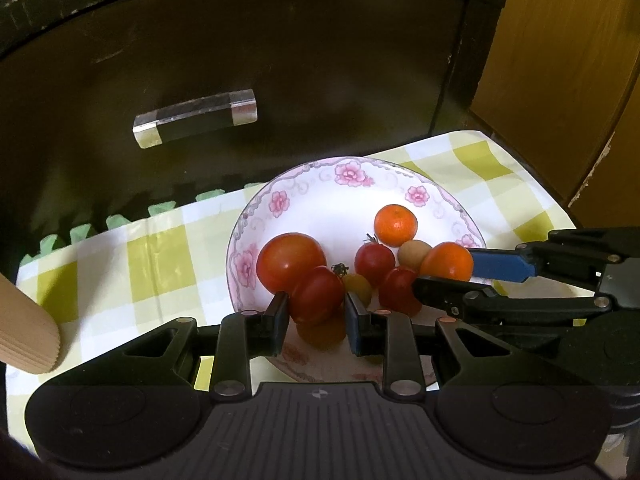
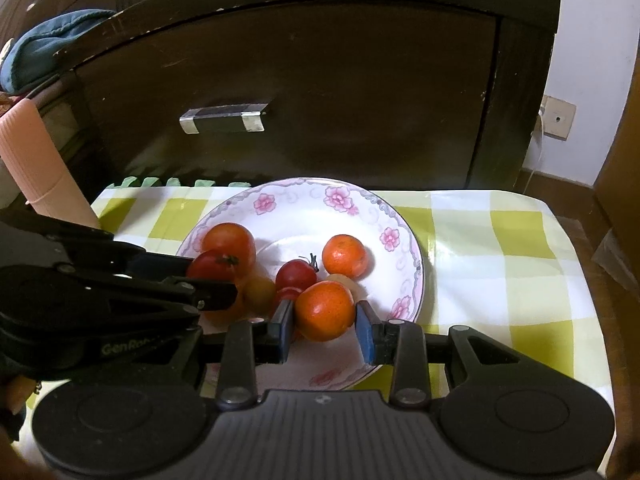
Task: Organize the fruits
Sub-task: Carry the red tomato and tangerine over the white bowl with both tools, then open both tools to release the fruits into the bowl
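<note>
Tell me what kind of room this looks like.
Probably a room in a home, not a lab: a floral plate of fruit on a checked cloth, beside a dark wooden cabinet and a wall socket.

I see a white plate [image 2: 404,256] rimmed with pink flowers, red tomatoes [image 1: 291,265], an orange mandarin [image 1: 395,225], a yellow-green and white checked cloth [image 2: 500,248], a dark brown cabinet [image 2: 320,80], blue pads [image 2: 366,334]

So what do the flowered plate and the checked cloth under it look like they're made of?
Plate: looks like glazed ceramic, glossy white with printed pink flowers and a thin dark rim line. Checked cloth: probably plastic-coated or vinyl, since it shows shiny glare patches and smooth folds; plain fabric can't be ruled out.
</note>
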Tool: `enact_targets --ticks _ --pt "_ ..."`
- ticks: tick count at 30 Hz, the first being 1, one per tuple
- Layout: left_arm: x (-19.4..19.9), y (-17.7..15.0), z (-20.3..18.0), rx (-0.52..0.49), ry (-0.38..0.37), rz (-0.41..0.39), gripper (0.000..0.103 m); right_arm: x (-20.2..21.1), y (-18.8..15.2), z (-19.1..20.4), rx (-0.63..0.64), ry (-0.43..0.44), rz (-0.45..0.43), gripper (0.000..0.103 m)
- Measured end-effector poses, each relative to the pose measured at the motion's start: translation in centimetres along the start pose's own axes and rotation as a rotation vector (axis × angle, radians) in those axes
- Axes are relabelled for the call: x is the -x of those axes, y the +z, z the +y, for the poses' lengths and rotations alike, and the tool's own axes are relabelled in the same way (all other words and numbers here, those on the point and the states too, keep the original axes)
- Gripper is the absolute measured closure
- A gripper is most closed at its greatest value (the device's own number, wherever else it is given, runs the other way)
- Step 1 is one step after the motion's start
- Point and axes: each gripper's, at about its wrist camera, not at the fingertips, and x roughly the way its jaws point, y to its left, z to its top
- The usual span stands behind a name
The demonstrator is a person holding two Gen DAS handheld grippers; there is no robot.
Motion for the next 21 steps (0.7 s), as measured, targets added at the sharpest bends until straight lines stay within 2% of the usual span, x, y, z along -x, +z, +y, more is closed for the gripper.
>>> enact_targets --ticks 21 --pt "0.14 0.39 -0.49 -0.003 0.035 -0.011 0.059 -0.03 0.37 -0.37 -0.018 -0.024 -0.022 0.070"
